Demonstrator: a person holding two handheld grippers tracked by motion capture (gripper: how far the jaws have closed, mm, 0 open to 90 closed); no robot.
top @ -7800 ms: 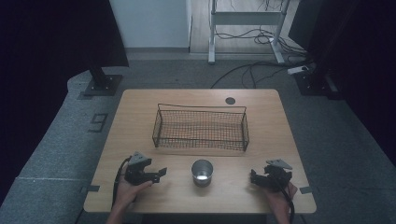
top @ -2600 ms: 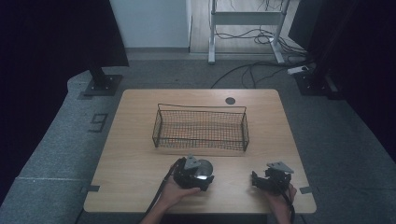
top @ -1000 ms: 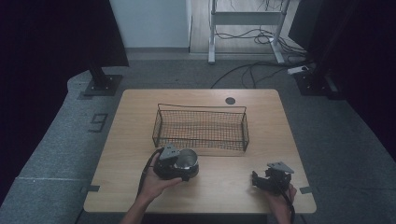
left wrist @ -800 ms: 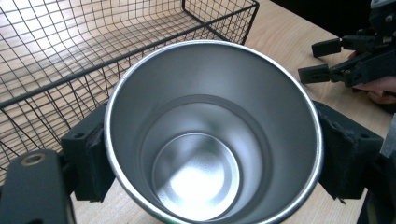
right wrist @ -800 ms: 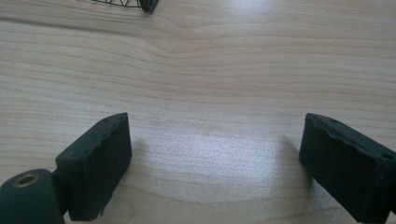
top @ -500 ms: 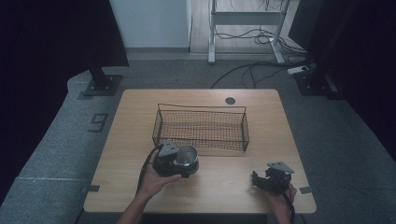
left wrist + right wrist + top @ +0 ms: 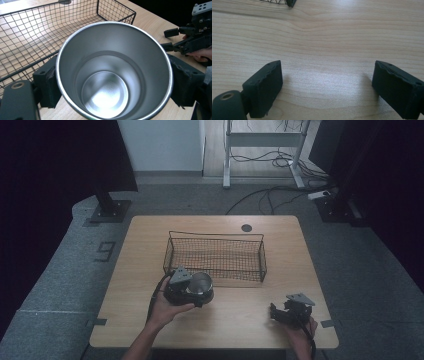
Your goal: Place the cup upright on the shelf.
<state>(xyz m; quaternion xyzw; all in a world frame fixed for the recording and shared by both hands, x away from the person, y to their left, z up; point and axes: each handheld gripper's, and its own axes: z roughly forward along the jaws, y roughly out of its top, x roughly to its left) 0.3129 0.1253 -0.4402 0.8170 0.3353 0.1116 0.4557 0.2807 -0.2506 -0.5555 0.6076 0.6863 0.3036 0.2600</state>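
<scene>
Between left gripper [image 7: 113, 82] jaws, steel cup [image 7: 113, 70] clamped beside basket [image 7: 215, 255], right gripper [image 7: 329, 85] open

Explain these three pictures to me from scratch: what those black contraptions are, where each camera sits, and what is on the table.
There is no robot here. A person holds a hand-held two-jaw gripper in each hand at a wooden table. The high view looks down from above the person's side. The other two pictures come from small cameras riding on the grippers, looking along their black jaws. On the table stands a black wire basket, with nothing visible in it. The left gripper is closed around a steel cup, one jaw on each side, just in front of the basket. The right gripper is at the near right, jaws open over bare wood.
</scene>
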